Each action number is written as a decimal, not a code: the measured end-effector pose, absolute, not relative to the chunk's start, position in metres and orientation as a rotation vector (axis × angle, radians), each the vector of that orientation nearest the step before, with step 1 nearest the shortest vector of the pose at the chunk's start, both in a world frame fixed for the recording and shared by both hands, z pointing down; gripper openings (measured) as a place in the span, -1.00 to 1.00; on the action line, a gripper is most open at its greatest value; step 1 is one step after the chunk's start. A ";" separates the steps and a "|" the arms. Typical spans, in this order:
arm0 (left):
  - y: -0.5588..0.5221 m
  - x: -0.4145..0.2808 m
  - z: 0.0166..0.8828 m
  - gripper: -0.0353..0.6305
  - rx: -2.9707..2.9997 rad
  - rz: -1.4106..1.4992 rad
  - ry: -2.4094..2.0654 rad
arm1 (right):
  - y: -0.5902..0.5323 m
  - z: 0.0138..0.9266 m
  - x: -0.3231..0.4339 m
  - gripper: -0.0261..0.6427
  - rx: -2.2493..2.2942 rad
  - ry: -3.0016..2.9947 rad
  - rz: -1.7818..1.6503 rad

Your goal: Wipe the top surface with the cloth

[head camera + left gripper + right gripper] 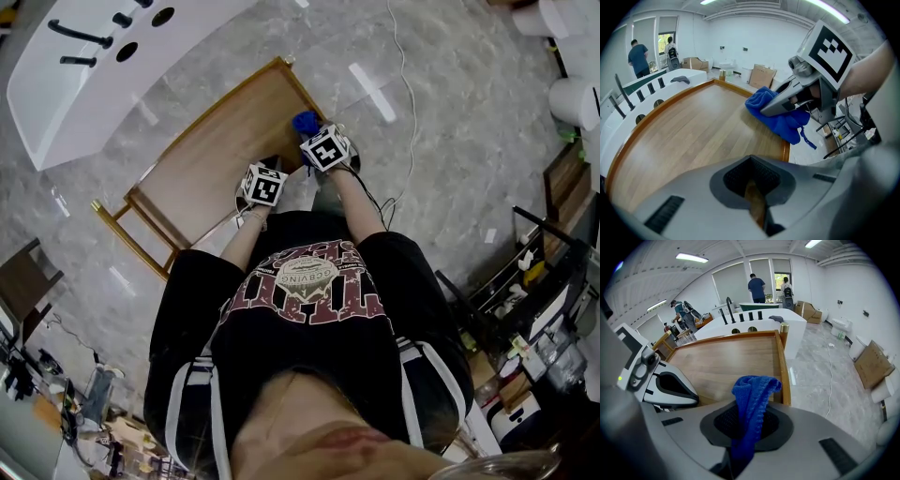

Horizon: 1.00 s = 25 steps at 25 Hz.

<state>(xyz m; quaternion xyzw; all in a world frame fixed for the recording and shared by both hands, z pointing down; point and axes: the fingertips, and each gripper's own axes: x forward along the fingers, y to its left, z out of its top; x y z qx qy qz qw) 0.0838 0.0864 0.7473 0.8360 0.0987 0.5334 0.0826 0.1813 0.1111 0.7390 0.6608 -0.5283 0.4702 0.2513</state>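
A wooden table top (pixel 202 164) with a raised rim lies below me. My right gripper (pixel 314 136) is shut on a blue cloth (pixel 305 122) at the table's near right edge. In the right gripper view the cloth (pixel 752 399) sticks up out of the closed jaws of that gripper (pixel 747 427). In the left gripper view the cloth (pixel 780 117) bunches under the right gripper (pixel 787 101) and partly hangs over the rim. My left gripper (pixel 261 180) hovers over the table's near side, just left of the right one. Its jaws (pixel 754 197) are shut with nothing held.
A white counter (pixel 84 66) with black taps and holes stands beyond the table's far side. Grey marble floor (pixel 441 112) with a white cable (pixel 403 94) lies to the right. Shelving (pixel 553 281) stands far right. Cardboard boxes (pixel 874 364) and two people (pixel 757 287) are across the room.
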 end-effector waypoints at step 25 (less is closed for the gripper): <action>0.072 0.090 0.734 -0.76 2.469 1.376 0.159 | 0.107 0.730 0.185 -0.76 1.876 -1.381 1.177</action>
